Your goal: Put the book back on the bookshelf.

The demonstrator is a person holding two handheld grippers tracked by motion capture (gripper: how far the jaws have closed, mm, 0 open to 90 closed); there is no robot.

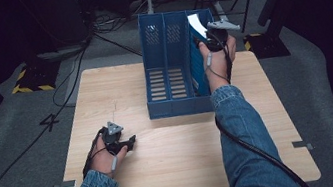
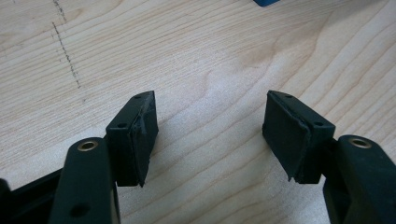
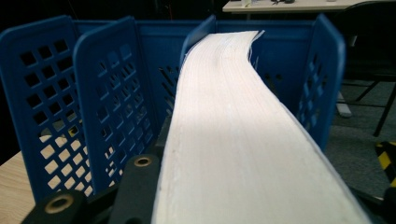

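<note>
right gripper (image 1: 207,36) clamped on book (image 3: 243,135), spine running straight ahead into rightmost slot of blue file rack (image 1: 169,62). left gripper (image 2: 210,135) spread wide, idle on table (image 1: 174,153), way farther off.

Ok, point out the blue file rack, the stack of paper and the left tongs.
Blue file rack (image 1: 176,104): high view, low front wall.
Stack of paper (image 3: 243,140): right gripper view, its page edges.
Left tongs (image 2: 210,135): left gripper view, midway between the open fingertips.

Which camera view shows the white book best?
The right gripper view: the white book fills its middle, page edges plain, between the right gripper's jaws, in the blue file rack. The high view gives a small white corner above the rack.
</note>
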